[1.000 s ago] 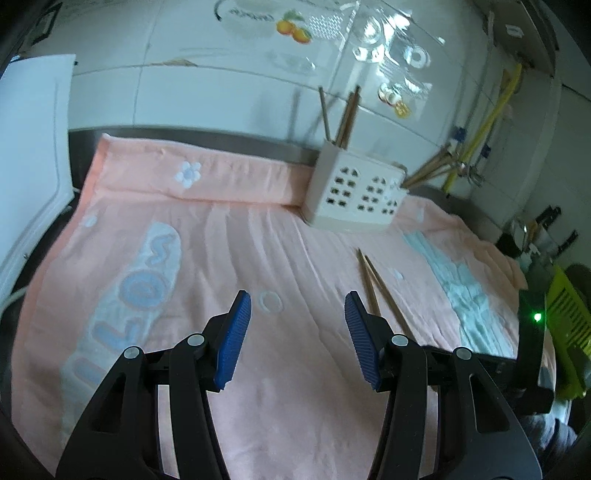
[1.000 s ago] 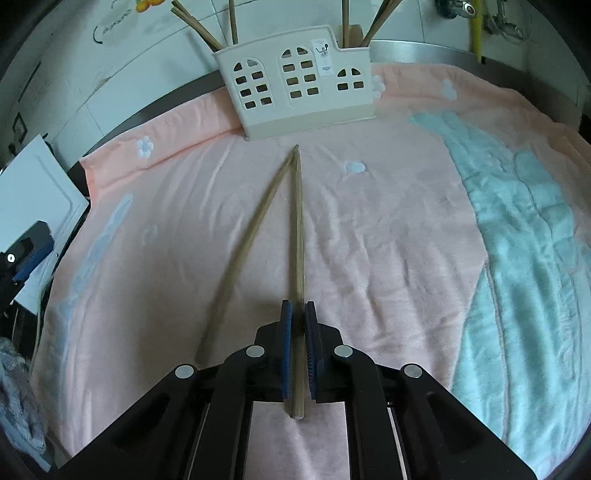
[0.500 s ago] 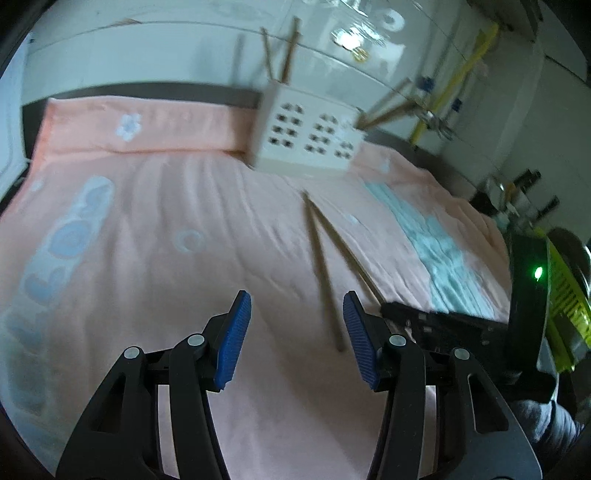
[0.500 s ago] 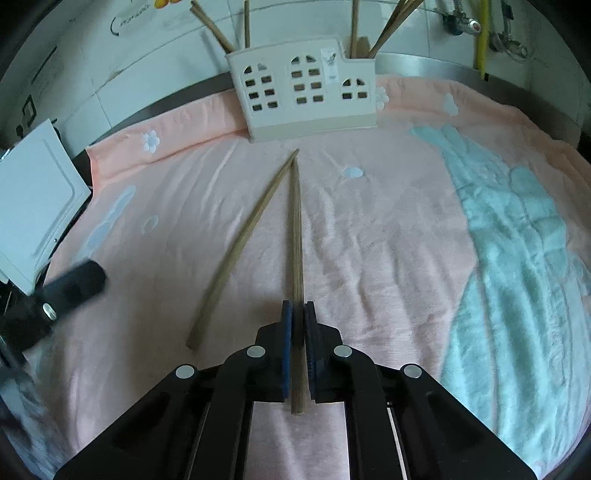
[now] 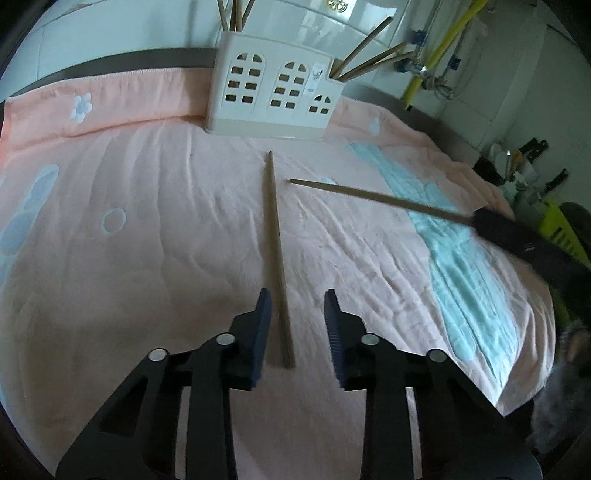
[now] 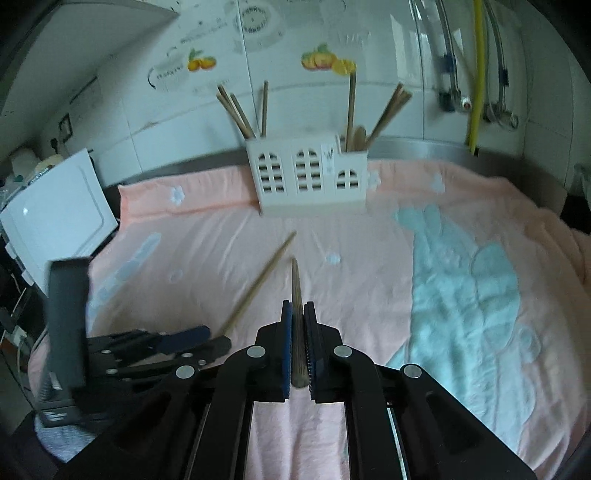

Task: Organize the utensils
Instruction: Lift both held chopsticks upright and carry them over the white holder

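Pink terry towel with pale blue patterns [image 5: 147, 229] spread across the counter. White plastic utensil caddy with arched window cutouts [image 5: 275, 96] standing at its far edge, holding upright wooden chopsticks. Left gripper [image 5: 297, 306] closing, pads astride but clear of the brown wooden chopstick lying on the towel [image 5: 276, 251]. Right gripper [image 6: 298, 314] pinching a second wooden chopstick [image 6: 296, 291], raised off the cloth.

Your right gripper [image 5: 517, 240] blurred in left view; holder's [image 5: 273, 92] chopstick tops [image 5: 232, 14] cut off by frame edge.

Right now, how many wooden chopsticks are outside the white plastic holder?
2. One wooden chopstick lies on the pink towel between the closing left gripper; the right gripper holds the other.
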A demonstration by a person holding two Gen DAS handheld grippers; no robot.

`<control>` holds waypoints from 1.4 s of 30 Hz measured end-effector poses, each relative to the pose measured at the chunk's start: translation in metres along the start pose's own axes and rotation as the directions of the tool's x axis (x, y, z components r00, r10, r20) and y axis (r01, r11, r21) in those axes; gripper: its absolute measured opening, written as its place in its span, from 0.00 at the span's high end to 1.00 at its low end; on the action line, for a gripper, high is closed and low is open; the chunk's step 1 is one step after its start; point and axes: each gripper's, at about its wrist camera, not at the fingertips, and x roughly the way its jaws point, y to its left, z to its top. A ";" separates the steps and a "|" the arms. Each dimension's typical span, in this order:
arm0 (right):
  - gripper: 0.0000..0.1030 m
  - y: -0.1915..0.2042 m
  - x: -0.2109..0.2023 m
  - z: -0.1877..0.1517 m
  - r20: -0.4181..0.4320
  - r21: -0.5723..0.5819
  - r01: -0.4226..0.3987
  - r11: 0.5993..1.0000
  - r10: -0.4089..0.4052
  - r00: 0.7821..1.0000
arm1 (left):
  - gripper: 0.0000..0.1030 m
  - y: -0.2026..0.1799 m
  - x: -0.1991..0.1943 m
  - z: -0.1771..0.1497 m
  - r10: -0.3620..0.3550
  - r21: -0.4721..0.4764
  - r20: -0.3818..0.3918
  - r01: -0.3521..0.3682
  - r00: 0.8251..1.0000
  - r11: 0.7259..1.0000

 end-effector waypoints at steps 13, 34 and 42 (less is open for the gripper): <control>0.94 -0.018 -0.019 0.028 0.070 -0.014 -0.035 0.999 0.036 0.997 | 0.95 -0.001 0.005 0.015 0.104 0.008 -0.029 -0.104 0.994 0.995; 0.94 -0.037 -0.021 0.169 0.087 -0.103 -0.087 0.991 0.096 0.992 | 0.95 -0.007 -0.074 0.145 0.006 0.074 0.224 -0.023 0.975 0.997; 0.94 -0.050 -0.008 0.232 0.076 -0.098 -0.074 0.992 0.081 0.994 | 0.95 -0.023 -0.085 0.202 0.014 0.136 0.271 -0.053 0.963 0.989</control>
